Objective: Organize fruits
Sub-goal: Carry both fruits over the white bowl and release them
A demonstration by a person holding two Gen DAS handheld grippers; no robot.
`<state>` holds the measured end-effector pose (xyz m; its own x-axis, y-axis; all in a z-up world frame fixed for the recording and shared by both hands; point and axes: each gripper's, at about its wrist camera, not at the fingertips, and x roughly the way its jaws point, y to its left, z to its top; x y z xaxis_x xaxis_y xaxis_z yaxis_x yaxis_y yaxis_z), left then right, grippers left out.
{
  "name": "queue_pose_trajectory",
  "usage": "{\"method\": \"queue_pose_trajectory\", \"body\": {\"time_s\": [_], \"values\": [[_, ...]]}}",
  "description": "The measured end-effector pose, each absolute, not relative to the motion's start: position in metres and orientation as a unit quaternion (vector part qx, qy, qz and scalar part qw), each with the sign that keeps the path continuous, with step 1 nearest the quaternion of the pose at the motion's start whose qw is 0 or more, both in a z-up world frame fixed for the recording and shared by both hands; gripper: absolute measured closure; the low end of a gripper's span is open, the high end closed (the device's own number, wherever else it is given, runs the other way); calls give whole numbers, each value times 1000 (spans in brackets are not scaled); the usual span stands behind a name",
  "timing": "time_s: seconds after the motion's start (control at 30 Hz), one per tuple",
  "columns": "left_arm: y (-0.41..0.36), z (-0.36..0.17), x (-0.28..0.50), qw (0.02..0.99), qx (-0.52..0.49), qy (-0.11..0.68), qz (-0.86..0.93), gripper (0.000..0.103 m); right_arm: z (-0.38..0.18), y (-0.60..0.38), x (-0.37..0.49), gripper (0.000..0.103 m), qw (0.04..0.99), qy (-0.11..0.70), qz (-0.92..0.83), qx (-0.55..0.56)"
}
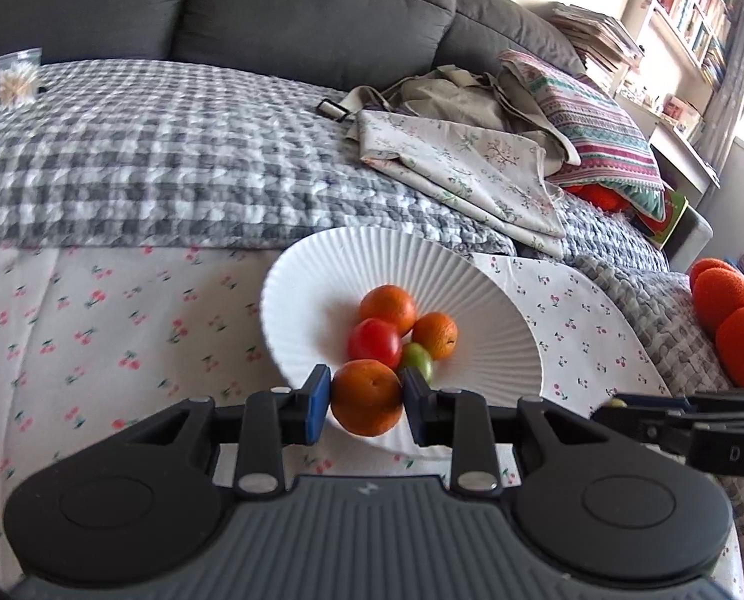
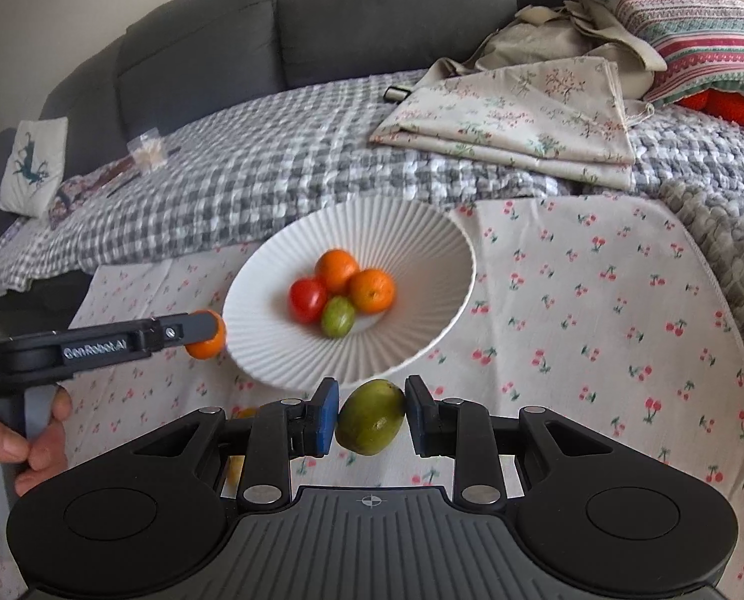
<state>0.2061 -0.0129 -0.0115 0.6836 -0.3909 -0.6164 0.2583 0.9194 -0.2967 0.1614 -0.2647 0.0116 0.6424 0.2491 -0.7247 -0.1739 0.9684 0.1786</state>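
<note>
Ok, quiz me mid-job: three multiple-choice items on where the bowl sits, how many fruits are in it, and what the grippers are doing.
1. The white ribbed bowl sits on:
A. cherry-print cloth
B. bare wood
C. the striped pillow

2. Fruits inside the bowl:
A. two
B. four
C. six

3. The left gripper and right gripper are:
A. both open, nothing held
B. each shut on a fruit
C. only the right holding

Answers: 1 A, the cherry-print cloth lies under it. 2 B, two oranges, a red tomato and a small green fruit. 3 B, the left clamps an orange, the right a green fruit.
</note>
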Motion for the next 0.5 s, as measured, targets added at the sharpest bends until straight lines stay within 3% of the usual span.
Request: {"method": "queue_pose_trajectory", "body": {"time_s": [0.5], "values": [[-46,-33,232,910,-60,363,-191,72,-12,-258,214,75,909,395,109,69]]}}
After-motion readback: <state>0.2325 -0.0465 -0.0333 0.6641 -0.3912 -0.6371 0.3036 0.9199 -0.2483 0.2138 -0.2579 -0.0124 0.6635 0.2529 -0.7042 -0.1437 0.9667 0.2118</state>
